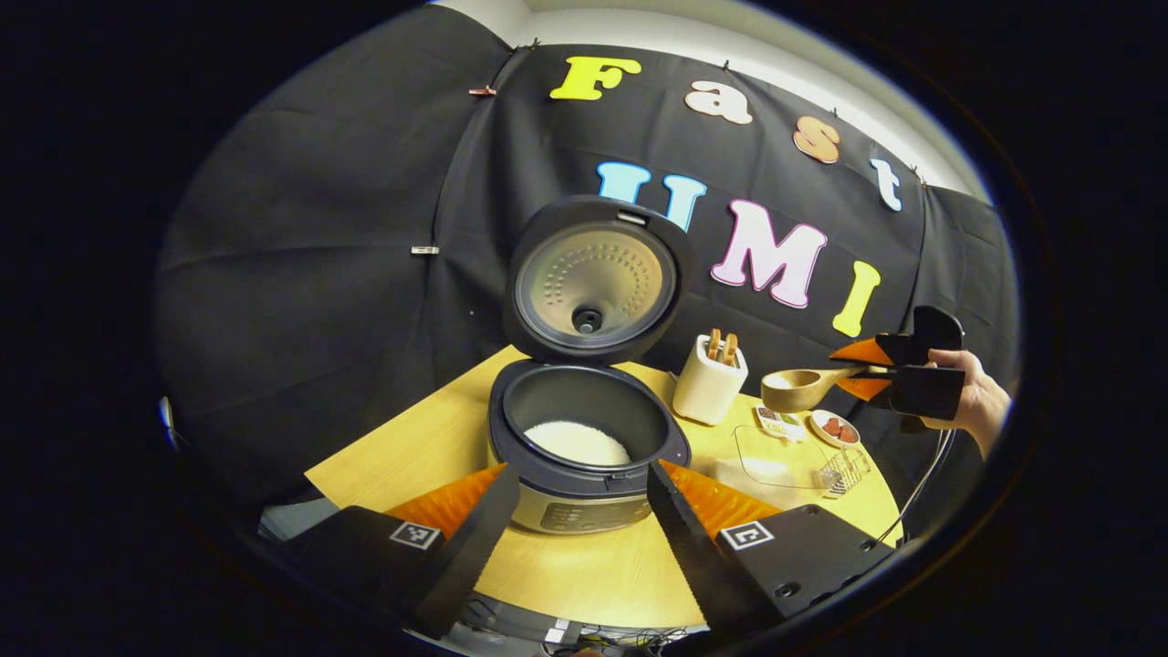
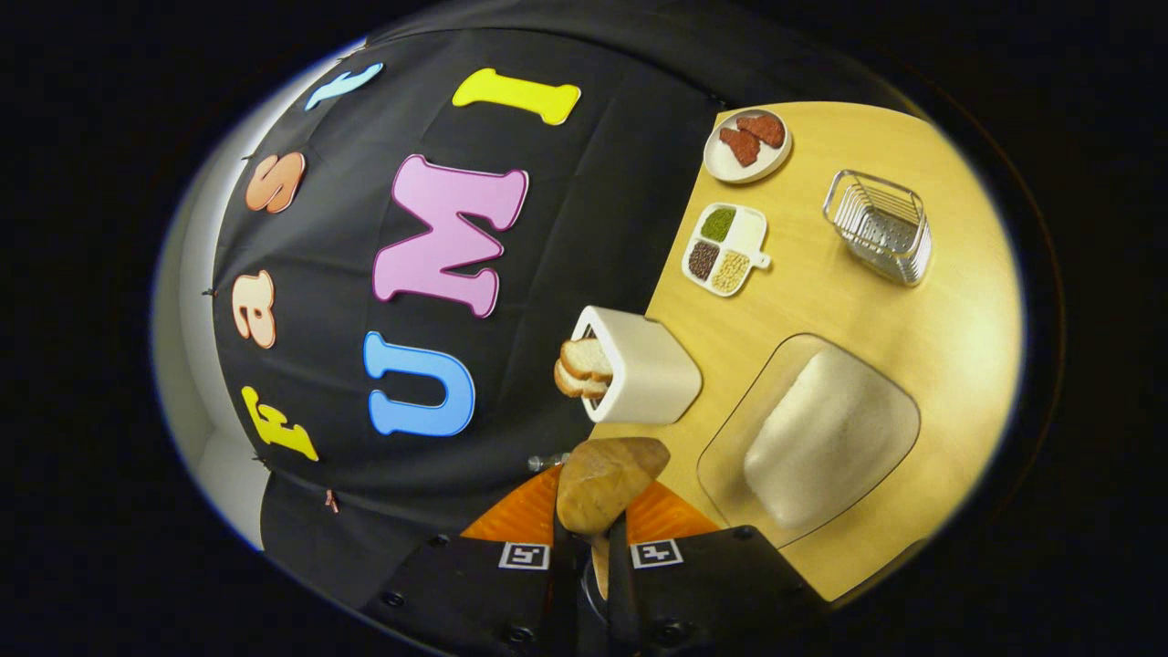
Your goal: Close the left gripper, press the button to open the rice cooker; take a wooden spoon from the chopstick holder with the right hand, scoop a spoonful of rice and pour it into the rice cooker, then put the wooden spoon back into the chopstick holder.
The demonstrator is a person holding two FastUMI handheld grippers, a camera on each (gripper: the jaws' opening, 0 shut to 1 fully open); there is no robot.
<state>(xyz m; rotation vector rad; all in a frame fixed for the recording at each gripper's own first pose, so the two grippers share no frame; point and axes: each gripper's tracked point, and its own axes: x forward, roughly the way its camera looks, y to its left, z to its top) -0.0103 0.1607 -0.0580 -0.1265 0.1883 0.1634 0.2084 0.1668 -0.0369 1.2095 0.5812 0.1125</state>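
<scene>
The rice cooker (image 1: 584, 456) stands with its lid (image 1: 593, 278) swung up, and white rice lies in its pot. My left gripper (image 1: 582, 484) is open, one finger on each side of the cooker's front, touching nothing. At the right, my right gripper (image 1: 856, 370) is shut on the handle of the wooden spoon (image 1: 796, 388), holding it level in the air above the table, right of the white chopstick holder (image 1: 707, 381). In the right gripper view the spoon's bowl (image 2: 604, 482) sticks out from the right gripper (image 2: 589, 540), just before the chopstick holder (image 2: 643, 370).
A clear dish of rice (image 2: 821, 438) lies on the wooden table (image 2: 949, 310) beside the holder. Farther off are a divided dish of grains (image 2: 725, 246), a small plate (image 2: 748, 141) and a wire basket (image 2: 881, 224). A hand (image 1: 981, 401) holds the right gripper.
</scene>
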